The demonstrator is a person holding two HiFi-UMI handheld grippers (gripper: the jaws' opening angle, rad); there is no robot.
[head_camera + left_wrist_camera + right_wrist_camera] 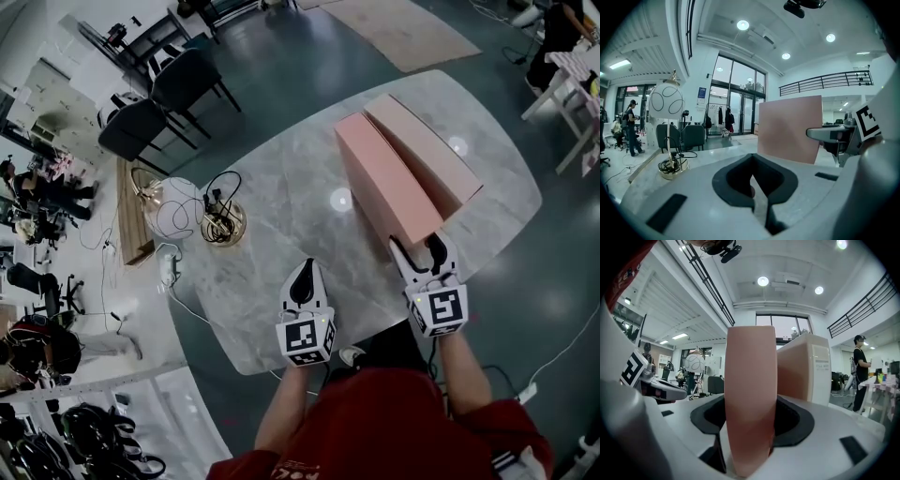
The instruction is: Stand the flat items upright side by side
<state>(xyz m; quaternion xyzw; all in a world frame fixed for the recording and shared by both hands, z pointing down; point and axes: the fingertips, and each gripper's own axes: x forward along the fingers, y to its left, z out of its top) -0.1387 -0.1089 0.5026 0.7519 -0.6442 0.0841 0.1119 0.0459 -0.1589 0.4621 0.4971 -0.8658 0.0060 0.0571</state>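
Pink box stands on its long edge with its broad faces upright. Its long axis runs straight away from the fingers of the right gripper, which are clamped on its near end, one on each face. A second box of the same pink stands upright just to the right of those fingers, pressed close along the first one (whether the faces fully touch is hard to say). The left gripper hovers well to the left, fingers drawn together with nothing between them.

Bare grey marble table lies open ahead of the left fingers and between the two grippers. The near table edge sits just behind both. Farther left of the left fingers, a globe lamp with coiled cables sits near the rim. Dark chairs stand on the grey floor beyond.
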